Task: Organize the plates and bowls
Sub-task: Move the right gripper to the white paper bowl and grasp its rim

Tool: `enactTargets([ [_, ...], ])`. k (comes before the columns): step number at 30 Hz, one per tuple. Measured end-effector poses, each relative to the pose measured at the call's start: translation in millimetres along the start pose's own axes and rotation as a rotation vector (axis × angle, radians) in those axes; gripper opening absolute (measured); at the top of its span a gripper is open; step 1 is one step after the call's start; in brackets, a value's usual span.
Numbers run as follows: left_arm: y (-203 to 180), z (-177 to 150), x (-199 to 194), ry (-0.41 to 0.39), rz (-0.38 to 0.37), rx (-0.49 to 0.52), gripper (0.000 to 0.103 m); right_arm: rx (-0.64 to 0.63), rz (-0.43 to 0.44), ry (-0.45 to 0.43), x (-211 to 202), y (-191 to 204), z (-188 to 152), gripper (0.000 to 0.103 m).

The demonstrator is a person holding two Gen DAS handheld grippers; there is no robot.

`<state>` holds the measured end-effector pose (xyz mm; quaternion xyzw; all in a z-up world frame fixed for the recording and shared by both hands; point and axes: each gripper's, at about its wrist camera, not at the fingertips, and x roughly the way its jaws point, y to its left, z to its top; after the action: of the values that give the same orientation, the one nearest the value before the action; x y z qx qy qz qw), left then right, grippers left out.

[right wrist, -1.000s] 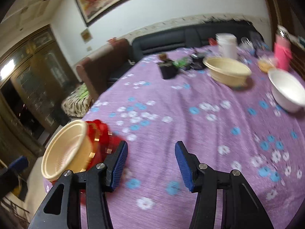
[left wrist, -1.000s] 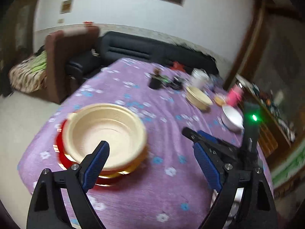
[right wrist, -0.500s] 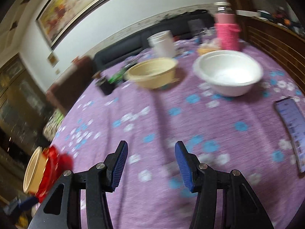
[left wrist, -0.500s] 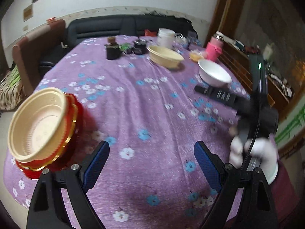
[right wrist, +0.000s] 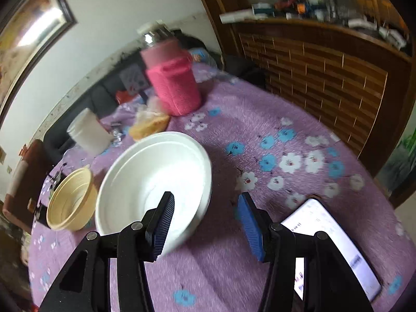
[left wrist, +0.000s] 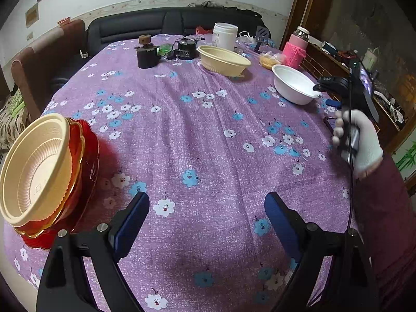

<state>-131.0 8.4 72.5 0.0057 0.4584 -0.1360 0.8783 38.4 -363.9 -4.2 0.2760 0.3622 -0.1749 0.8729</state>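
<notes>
A cream bowl (left wrist: 33, 171) sits on a stack of red plates (left wrist: 85, 156) at the table's near left edge. A second cream bowl (left wrist: 223, 59) (right wrist: 69, 202) and a white bowl (left wrist: 293, 83) (right wrist: 153, 182) stand at the far right. My left gripper (left wrist: 205, 215) is open and empty above the cloth, right of the stack. My right gripper (right wrist: 205, 223) is open, its left finger over the white bowl's near rim, its right finger outside the bowl; it also shows in the left wrist view (left wrist: 348, 88).
The purple flowered tablecloth (left wrist: 202, 135) covers the table. A phone (right wrist: 335, 244) lies just right of my right gripper. A pink flask (right wrist: 171, 83), a white jar (right wrist: 88, 132), a food bag (right wrist: 149, 124) and small dark items (left wrist: 148, 54) stand at the back. A wooden cabinet (right wrist: 325, 78) borders the right.
My right gripper has moved forward and right to the white bowl, now straddling its rim. My left gripper has pulled back from the cream bowl stack, which now lies further left.
</notes>
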Motion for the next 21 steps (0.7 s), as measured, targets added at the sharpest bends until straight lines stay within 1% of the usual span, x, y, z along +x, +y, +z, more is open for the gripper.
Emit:
enactTargets([
  [2, 1, 1, 2, 0.004, 0.002, -0.005, 0.09, 0.0, 0.019, 0.032, 15, 1, 5, 0.055],
  [3, 1, 1, 3, 0.008, 0.004, -0.007, 0.09, -0.011, 0.035, 0.046, 18, 3, 5, 0.053],
  [4, 2, 2, 5, 0.012, 0.007, -0.012, 0.09, -0.031, 0.059, 0.064, 22, 7, 4, 0.049],
  [5, 2, 3, 6, 0.016, 0.005, -0.019, 0.09, -0.045, 0.078, 0.08, 25, 10, 2, 0.033],
  [6, 4, 3, 8, 0.02, 0.002, -0.024, 0.09, -0.056, 0.083, 0.094, 27, 13, -1, 0.02],
  [7, 5, 3, 9, 0.025, -0.003, -0.031, 0.09, -0.054, 0.101, 0.103, 28, 14, -5, 0.017],
  [9, 6, 4, 11, 0.032, -0.011, -0.04, 0.09, -0.036, 0.172, 0.134, 26, 14, -12, 0.009],
  [12, 6, 3, 10, 0.027, -0.014, -0.045, 0.09, -0.038, 0.257, 0.18, 18, 18, -22, 0.007],
  [16, 7, 3, 8, 0.022, -0.02, -0.043, 0.09, -0.052, 0.391, 0.301, 7, 24, -45, 0.007],
  [17, 6, 4, 7, 0.018, -0.018, -0.04, 0.09, -0.06, 0.414, 0.326, 4, 26, -50, 0.007],
  [21, 5, 7, 4, 0.006, -0.024, -0.036, 0.09, -0.087, 0.551, 0.491, -10, 35, -80, 0.007],
])
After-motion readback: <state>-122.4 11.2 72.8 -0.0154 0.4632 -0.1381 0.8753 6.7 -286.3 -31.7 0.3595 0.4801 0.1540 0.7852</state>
